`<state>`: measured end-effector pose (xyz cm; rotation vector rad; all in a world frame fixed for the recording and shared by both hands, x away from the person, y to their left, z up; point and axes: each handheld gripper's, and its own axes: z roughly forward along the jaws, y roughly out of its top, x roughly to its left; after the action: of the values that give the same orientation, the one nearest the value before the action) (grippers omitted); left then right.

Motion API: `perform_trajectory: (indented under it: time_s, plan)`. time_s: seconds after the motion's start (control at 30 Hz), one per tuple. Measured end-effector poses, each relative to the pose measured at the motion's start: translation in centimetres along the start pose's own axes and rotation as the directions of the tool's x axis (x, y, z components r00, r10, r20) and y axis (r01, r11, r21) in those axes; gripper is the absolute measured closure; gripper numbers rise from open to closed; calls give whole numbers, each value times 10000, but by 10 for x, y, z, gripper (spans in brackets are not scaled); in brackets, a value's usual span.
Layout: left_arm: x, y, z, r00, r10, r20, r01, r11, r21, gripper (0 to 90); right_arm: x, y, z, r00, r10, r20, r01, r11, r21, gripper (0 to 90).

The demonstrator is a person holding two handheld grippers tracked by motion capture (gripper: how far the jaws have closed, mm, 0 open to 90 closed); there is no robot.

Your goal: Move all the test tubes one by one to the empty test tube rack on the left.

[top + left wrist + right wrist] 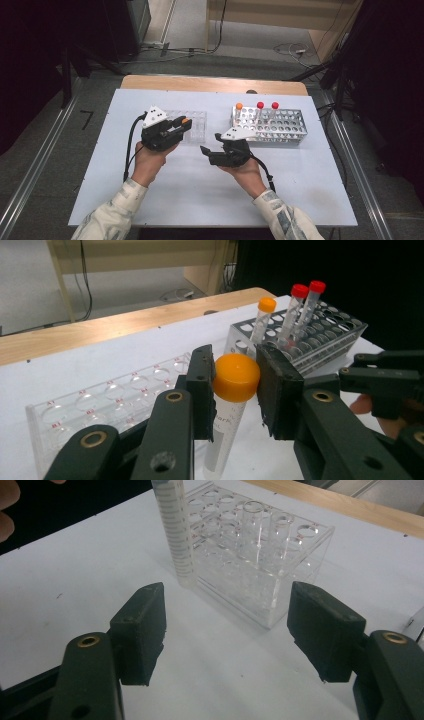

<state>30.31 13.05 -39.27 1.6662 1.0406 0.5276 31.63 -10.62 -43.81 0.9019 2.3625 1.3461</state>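
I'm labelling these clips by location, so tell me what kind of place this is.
Probably a lab-style test bench rather than a working lab. A white table holds a metal tube rack with capped tubes and a clear plastic rack; the left tongs grip an orange-capped tube. Cables trail across the bare floor behind.

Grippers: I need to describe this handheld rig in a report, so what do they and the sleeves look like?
Both the left gripper and right gripper are black, with blocky jaw pads, brass-coloured pivot rivets, a grey three-cornered top plate and a trailing black cable. The sleeves are pale with a grey pattern.
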Motion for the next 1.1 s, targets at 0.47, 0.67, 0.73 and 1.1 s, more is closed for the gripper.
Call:
perform_trajectory:
  time_s: [0.47, 0.67, 0.73, 1.1]
  plan:
    - [17, 25, 16, 9973, 2, -728, -22, 9996, -270, 700, -3, 0, -2, 9999, 78, 94, -78, 10000, 21, 306]
    - [22, 26, 25, 9962, -51, -870, 27, 9996, -279, 700, -6, 0, -3, 9999, 106, 132, -106, 9999, -8, 307]
    - [22, 25, 27, 9955, 19, -946, -45, 9996, -265, 699, -6, 0, -3, 9998, 144, 157, -144, 9999, -11, 308]
    - [20, 12, 38, 9933, 248, -1127, -244, 9997, 50, 699, -7, 0, -4, 9997, 155, 170, -155, 9999, -16, 308]
